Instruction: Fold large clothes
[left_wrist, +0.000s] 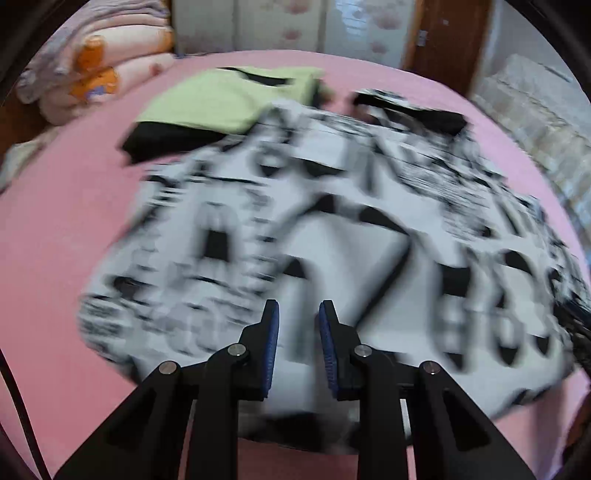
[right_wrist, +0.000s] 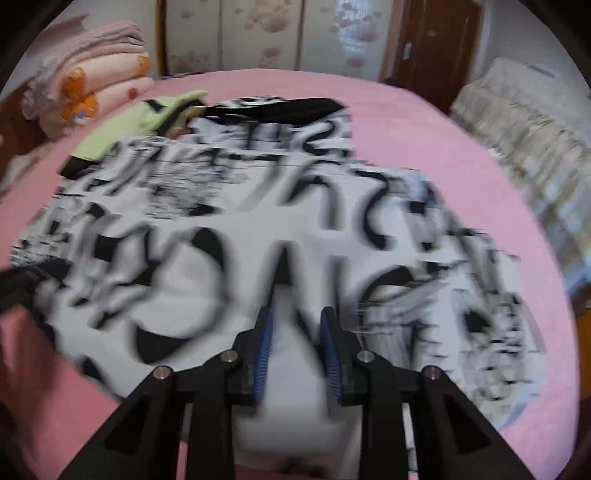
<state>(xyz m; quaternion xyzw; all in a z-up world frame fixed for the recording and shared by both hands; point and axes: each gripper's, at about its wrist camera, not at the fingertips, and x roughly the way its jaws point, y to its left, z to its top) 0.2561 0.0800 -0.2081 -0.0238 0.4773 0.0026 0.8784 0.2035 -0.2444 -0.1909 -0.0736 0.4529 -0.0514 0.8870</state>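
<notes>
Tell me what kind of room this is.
Most likely a bedroom: a bed with a pink sheet, folded quilts stacked at its far corner, and a floral-panelled wardrobe behind.

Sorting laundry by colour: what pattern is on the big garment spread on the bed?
White with black print on the big garment; clearest in the right wrist view.

A: What colours are on the bed (left_wrist: 55, 229)?

B: Pink sheet. The big garment (left_wrist: 314, 229) is white with black lettering. At eleven o'clock, a folded lime-green piece (left_wrist: 221, 99) trimmed black.

A: The tongs?

B: Black, blue pads (left_wrist: 272, 347).
</notes>
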